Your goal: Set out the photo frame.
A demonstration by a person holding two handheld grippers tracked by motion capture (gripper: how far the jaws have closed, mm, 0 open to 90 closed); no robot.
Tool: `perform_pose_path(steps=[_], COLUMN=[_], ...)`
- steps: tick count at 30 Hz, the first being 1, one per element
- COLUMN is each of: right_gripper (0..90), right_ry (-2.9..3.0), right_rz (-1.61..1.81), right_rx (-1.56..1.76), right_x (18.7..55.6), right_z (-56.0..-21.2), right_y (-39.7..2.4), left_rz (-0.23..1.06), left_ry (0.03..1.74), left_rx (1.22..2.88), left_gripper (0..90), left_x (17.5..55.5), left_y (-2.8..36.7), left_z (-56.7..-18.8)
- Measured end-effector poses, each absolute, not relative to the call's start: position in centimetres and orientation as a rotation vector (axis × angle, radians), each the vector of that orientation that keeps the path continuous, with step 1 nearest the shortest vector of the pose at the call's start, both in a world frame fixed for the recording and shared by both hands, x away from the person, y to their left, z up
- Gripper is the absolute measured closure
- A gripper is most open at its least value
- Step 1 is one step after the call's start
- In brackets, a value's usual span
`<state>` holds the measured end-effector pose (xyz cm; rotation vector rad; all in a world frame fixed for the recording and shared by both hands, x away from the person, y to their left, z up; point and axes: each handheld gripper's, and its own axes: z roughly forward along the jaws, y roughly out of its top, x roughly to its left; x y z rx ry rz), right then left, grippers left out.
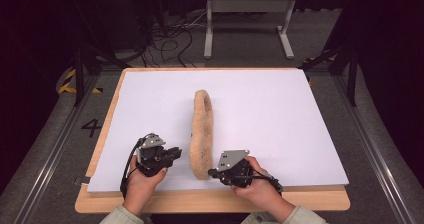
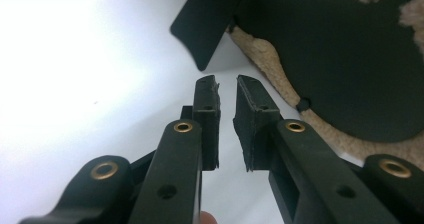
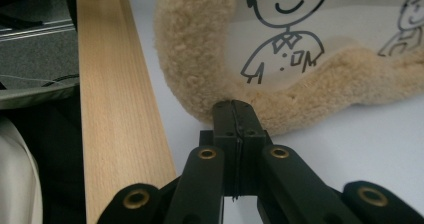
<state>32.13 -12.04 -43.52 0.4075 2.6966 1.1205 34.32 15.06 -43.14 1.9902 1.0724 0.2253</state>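
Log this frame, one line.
scene: fleecy tan ring on white sheet | left gripper: slightly open, beside ring | right gripper: shut, tips at ring

One fleecy tan ring (image 1: 202,134), two tongs, one white sheet (image 1: 280,119), one wooden table (image 1: 210,201).

A lab: dark room, floor cables (image 1: 170,39), metal frame (image 1: 248,19), taped markings (image 1: 70,81).

Wooden table (image 1: 210,202), white sheet (image 1: 260,114), fleecy ring (image 1: 202,134).
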Motion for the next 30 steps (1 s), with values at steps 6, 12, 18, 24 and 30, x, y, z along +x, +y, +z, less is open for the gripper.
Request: perform_pose_path(steps=[6, 12, 18, 24, 30], right_gripper=[90.0, 90.0, 90.0, 90.0, 90.0], right_ry=[2.723, 2.740, 2.753, 2.748, 2.736], right_rz=[1.135, 1.155, 1.170, 1.188, 1.195], right_rx=[0.354, 0.305, 0.258, 0.243, 0.241], right_x=[32.2, 32.6, 33.1, 33.4, 33.6], right_z=[-43.6, -43.8, -43.9, -44.1, -44.2], right_y=[-10.1, -8.4, -6.8, -5.4, -4.5], left_rz=[0.242, 0.259, 0.281, 0.304, 0.316], left_ry=[1.125, 1.162, 1.199, 1.231, 1.239], left_rx=[1.962, 1.940, 1.913, 1.889, 1.876], left_gripper=[80.3, 80.3, 80.1, 79.9, 78.6], left_x=[33.5, 32.7, 31.7, 30.9, 30.0], left_y=[16.4, 17.6, 18.8, 19.8, 20.3], left_z=[-43.3, -43.3, -43.3, -43.3, -43.1])
